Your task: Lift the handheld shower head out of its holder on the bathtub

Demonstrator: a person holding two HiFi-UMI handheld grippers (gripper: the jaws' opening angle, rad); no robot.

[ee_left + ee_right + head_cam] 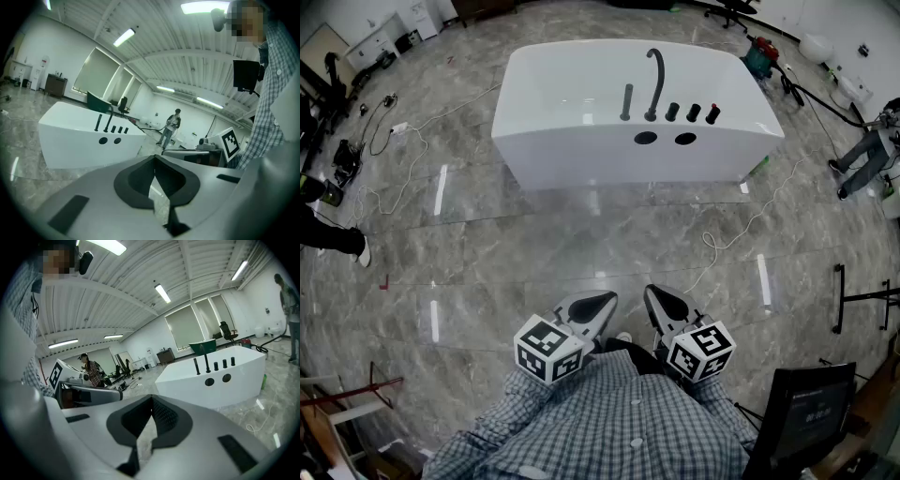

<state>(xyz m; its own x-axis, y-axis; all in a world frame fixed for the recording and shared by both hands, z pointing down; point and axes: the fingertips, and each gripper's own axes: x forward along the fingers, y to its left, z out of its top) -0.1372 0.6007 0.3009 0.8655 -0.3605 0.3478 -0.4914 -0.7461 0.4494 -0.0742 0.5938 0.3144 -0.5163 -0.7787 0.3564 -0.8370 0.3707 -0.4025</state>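
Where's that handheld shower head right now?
In the head view, upper middle, the shower head stands upright on the near deck of the white bathtub. It is just left of the curved spout, with the knobs further right.

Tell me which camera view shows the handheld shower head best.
The head view: the shower head stands upright on the bathtub rim, seen from above, clear against white. Both gripper views show it only as a small, distant dark stick.
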